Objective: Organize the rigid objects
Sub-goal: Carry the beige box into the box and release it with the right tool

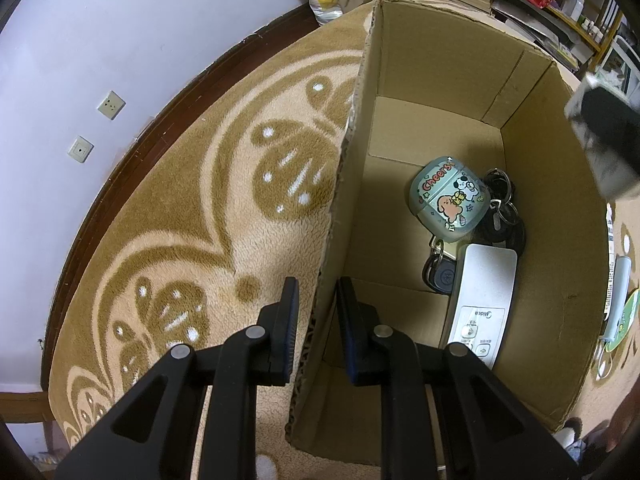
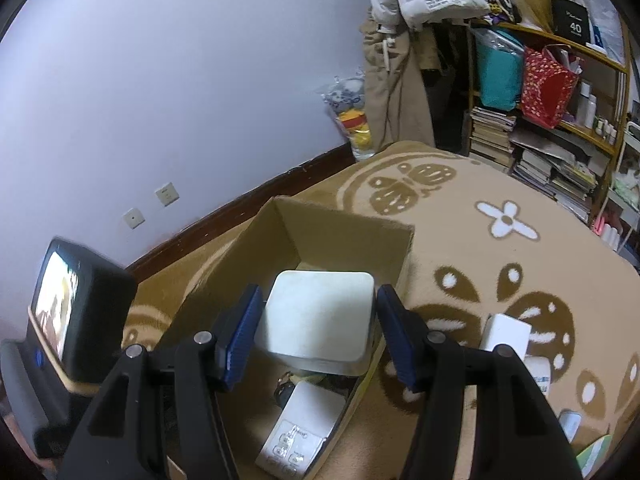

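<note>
cardboard box (image 1: 436,80), open-topped, is set on a beige and brown patterned carpet (image 1: 192,216). left gripper (image 1: 318,300): its jaws are placed astride the box's near left wall, one finger outside, one inside; whether the wall is actually pinched cannot be told. contents are recorded only in the left wrist view: an earbud case (image 1: 450,198) printed with cartoon dogs, a bunch of keys (image 1: 504,208) just beside and partly under it, a dark key fob (image 1: 440,276), and a white remote control (image 1: 480,300) lying along the right wall. right gripper (image 2: 316,320): its jaws are spread wide, and a white square box (image 2: 318,318) is seen between the blue pads, above the open cardboard box (image 2: 352,224); contact with the pads cannot be told. items shown only in the right wrist view: a small white block (image 2: 506,334) on the carpet (image 2: 480,248), well apart from the box, and cluttered shelves (image 2: 560,140). wall sockets (image 2: 167,194) are seen in both views.
</note>
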`<act>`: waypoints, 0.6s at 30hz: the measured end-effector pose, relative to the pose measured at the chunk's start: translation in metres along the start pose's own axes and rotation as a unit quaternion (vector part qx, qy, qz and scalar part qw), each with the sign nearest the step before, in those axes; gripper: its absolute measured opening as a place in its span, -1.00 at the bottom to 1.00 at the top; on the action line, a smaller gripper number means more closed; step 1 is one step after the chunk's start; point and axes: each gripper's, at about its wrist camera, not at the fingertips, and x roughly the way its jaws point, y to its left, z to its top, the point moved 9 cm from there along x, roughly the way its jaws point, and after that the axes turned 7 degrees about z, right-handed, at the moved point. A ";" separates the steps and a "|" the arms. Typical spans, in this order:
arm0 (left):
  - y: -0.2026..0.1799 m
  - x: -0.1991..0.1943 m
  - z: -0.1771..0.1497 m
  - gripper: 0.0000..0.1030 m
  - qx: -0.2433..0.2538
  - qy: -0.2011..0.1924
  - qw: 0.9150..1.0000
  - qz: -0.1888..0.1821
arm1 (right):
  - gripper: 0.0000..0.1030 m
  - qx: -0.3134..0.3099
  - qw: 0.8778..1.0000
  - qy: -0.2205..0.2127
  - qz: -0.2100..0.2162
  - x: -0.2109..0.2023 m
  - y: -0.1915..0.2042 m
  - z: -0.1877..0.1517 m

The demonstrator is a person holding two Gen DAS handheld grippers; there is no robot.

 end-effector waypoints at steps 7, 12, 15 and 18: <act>0.001 0.000 0.000 -0.63 0.001 -0.001 1.000 0.002 | 0.23 0.002 1.000 0.015 -0.008 0.009 -0.004 -0.012; 0.001 0.000 0.000 -0.63 0.002 -0.001 1.000 0.002 | 0.23 0.005 1.000 0.014 -0.014 0.007 -0.004 -0.014; 0.001 0.000 -0.001 -0.63 0.001 0.000 1.000 0.002 | 0.24 0.009 1.000 0.015 -0.018 0.007 -0.006 -0.015; 0.001 0.000 -0.001 -0.63 0.001 0.000 1.000 0.001 | 0.24 0.012 1.000 0.018 -0.022 0.008 -0.008 -0.014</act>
